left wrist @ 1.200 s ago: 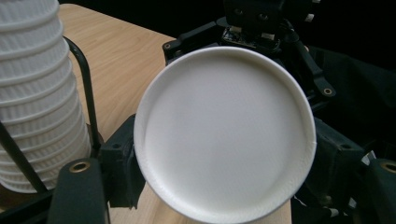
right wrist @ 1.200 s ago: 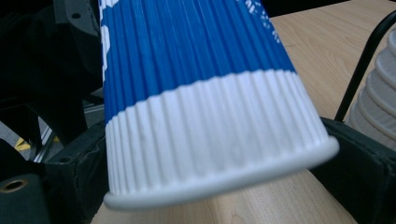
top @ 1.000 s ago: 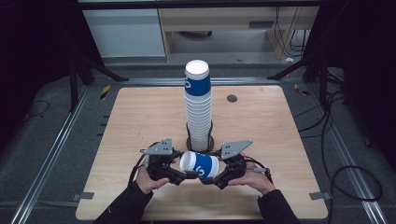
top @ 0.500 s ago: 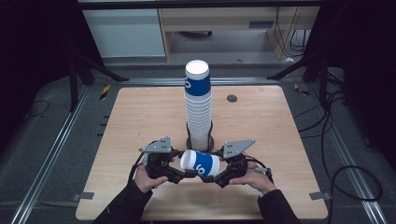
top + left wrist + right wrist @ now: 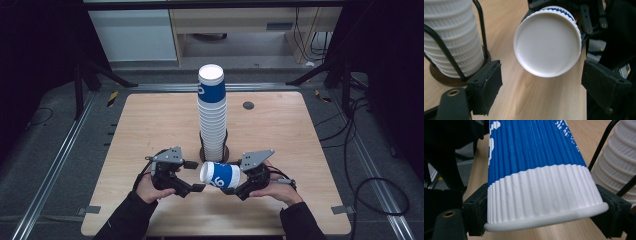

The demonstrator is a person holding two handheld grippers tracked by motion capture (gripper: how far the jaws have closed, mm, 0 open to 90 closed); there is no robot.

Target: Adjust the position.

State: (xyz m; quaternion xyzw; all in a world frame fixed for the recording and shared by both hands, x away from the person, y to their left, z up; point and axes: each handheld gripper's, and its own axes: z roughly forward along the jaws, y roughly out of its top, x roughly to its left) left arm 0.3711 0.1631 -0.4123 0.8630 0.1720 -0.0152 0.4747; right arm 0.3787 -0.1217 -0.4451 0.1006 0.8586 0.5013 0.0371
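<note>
Now | right gripper (image 5: pixel 235 186) jaws had just been closing, clamped on ribbed blue-and-white paper cup (image 5: pixel 220 175) by its rim end | left gripper (image 5: pixel 196 176) gaped, empty, at cup's base | risk: squeeze crushing rim, or cup tipping free.

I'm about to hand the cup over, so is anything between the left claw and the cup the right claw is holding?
Nothing visible. The blue and white cup lies sideways in the right claw, its closed end facing the open left claw. Only bare table lies beneath the gap. The cup stack stands behind, off the path.
</note>
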